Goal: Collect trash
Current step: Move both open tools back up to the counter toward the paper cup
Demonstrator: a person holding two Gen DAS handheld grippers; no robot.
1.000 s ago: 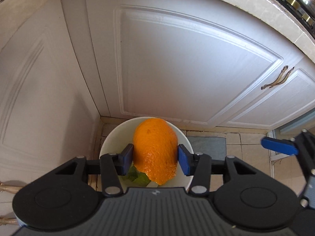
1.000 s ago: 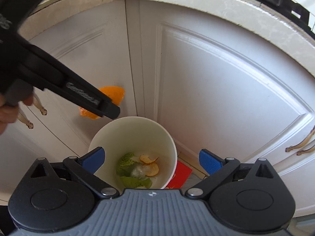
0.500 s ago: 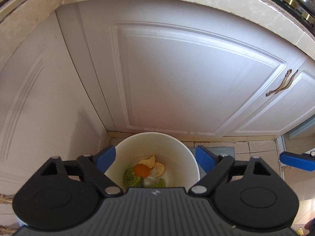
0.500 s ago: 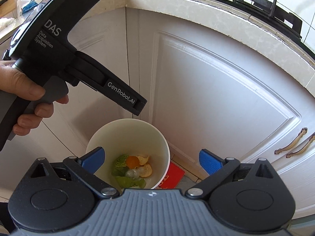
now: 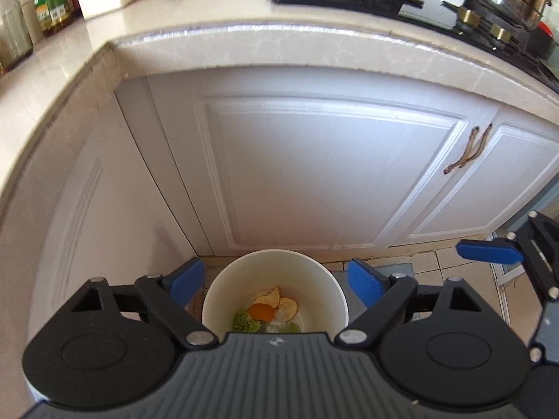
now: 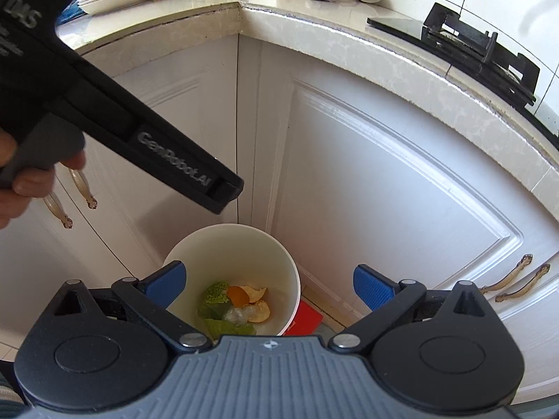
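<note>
The white bin (image 5: 276,289) stands on the floor in the inside corner where the two runs of cabinet doors meet, directly below both grippers. In it lie the orange peel (image 5: 260,311), green leaf scraps (image 5: 246,324) and pale fruit slices (image 5: 269,296) — all on the bin's bottom, well clear of the rim.

The left gripper (image 5: 276,284) hangs above the bin mouth, pointing steeply down. Its jaws have just been opening and now stand wide apart, one blue pad at each side of the rim as seen from above, with nothing between them and nothing touching.

The right gripper (image 6: 267,281) is also spread wide and empty, over the right half of the bin; its blue fingertips (image 6: 372,284) touch nothing.

Judgement: the drop into the bin is complete, so the next item must come from elsewhere. The counter (image 6: 314,26) lies above and beyond both grippers — no obvious scrap is visible on it from here. Neither hand is clearly nearer; both must rise and tilt level first.
</note>
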